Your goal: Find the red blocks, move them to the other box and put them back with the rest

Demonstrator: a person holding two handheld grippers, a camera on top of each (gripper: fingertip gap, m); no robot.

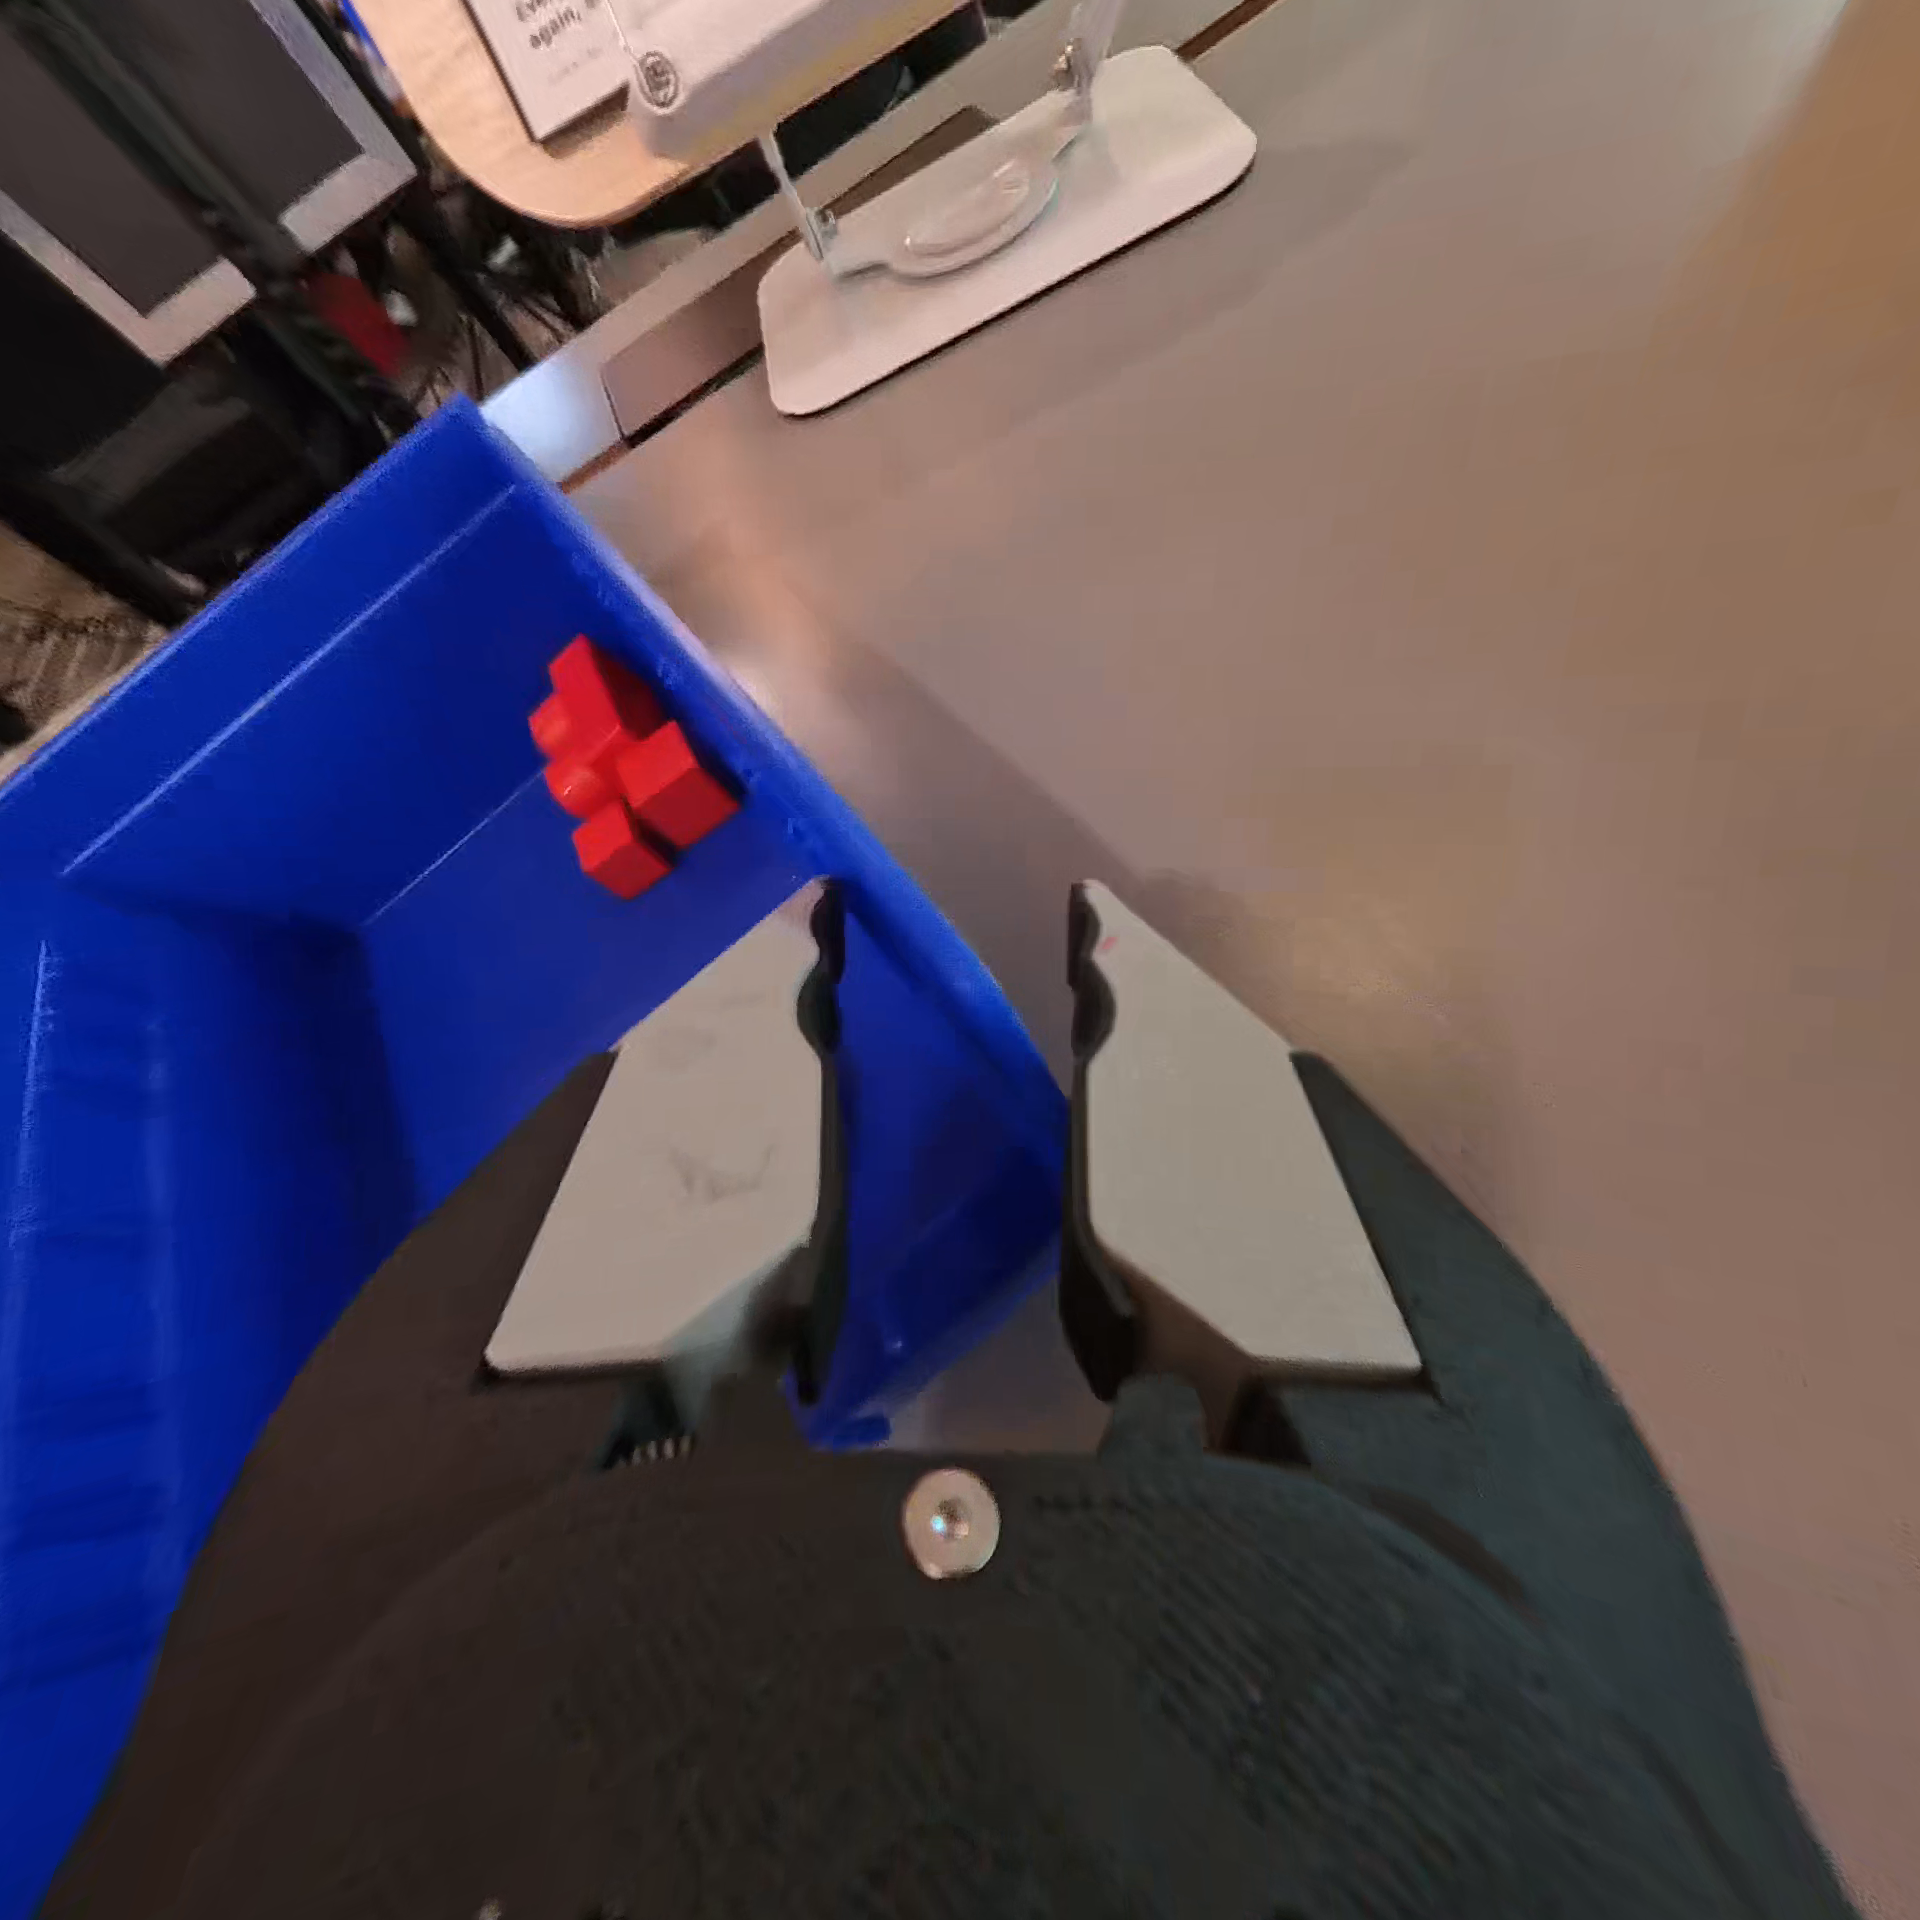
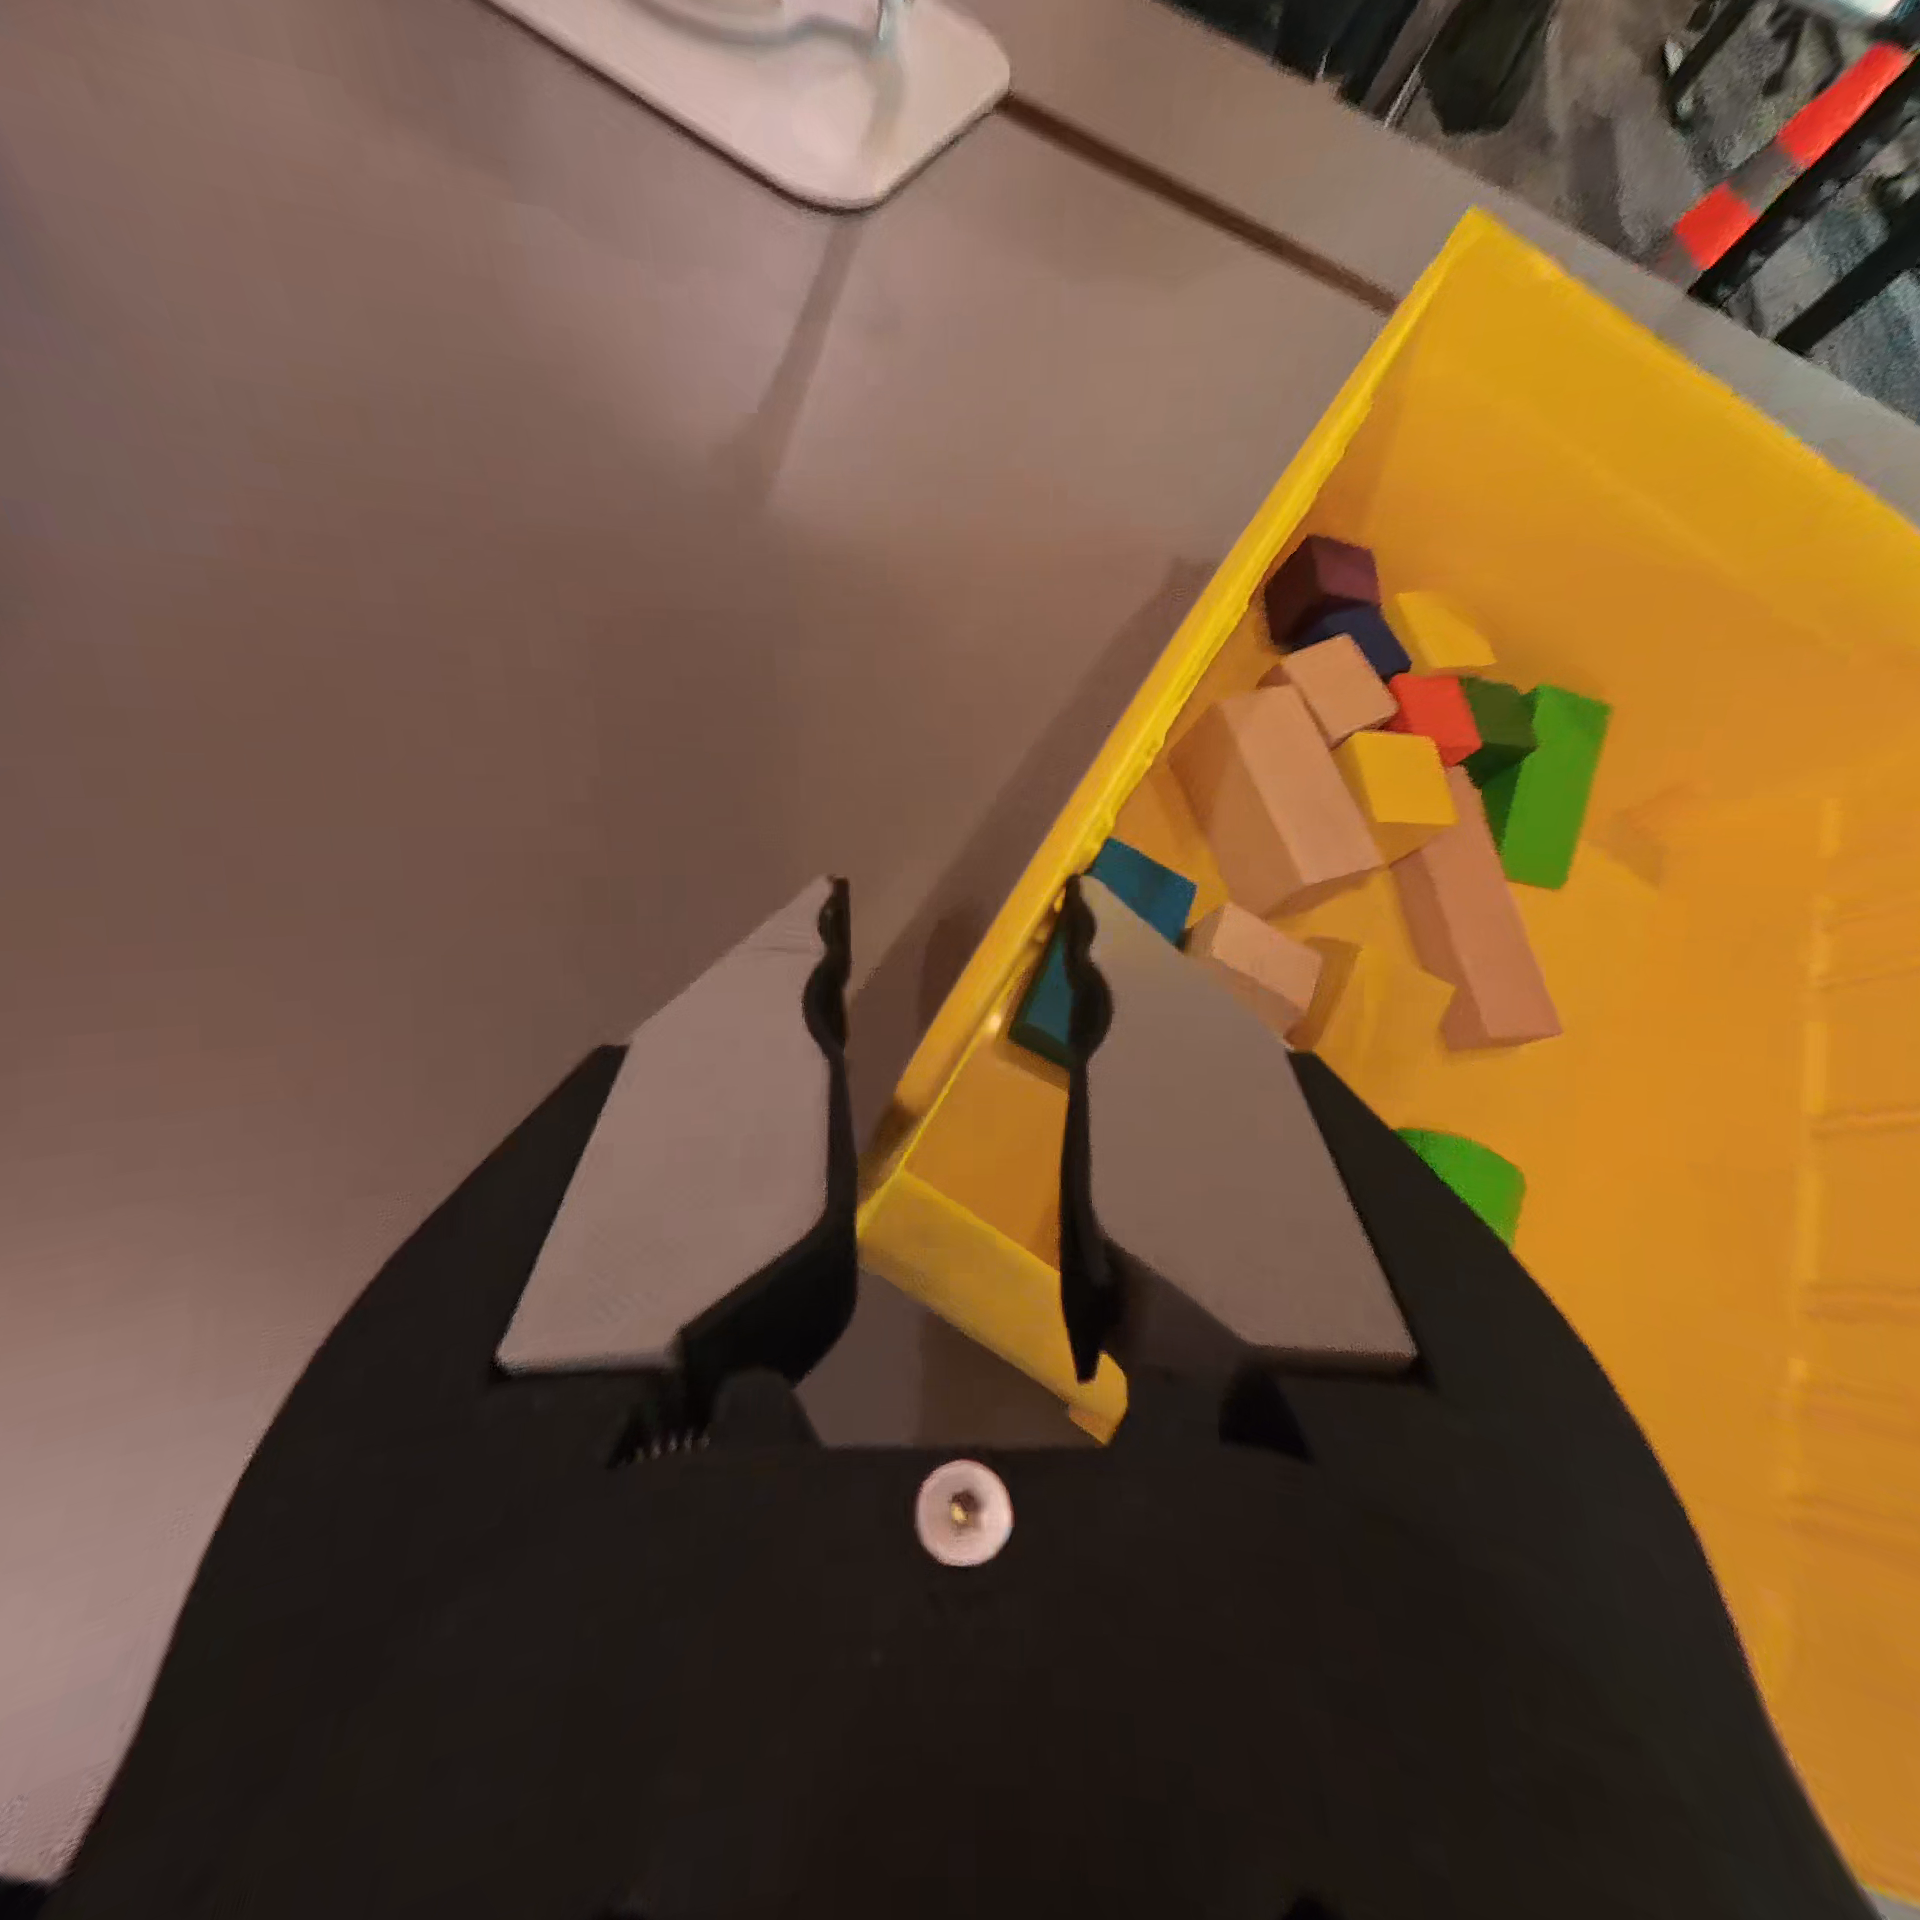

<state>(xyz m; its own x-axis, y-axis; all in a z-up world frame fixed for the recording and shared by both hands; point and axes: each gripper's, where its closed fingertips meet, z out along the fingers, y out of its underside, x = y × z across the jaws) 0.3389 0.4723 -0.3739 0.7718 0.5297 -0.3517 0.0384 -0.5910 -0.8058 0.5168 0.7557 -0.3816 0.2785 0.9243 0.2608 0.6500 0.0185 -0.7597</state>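
Both tongs stand parted with nothing pinched. Left tongs (image 1: 951,904) straddle the blue box's (image 1: 312,935) near wall, 1 finger inside and 1 outside; farther in, red blocks (image 1: 623,769) cluster against that wall. Right tongs (image 2: 951,904) likewise straddle the yellow box's (image 2: 1558,416) rim above mixed blocks (image 2: 1351,790), with 1 red block (image 2: 1439,712) among them, on the grey table (image 2: 416,520).

Left gripper (image 1: 951,904) fingers parted; right gripper (image 2: 956,904) fingers parted
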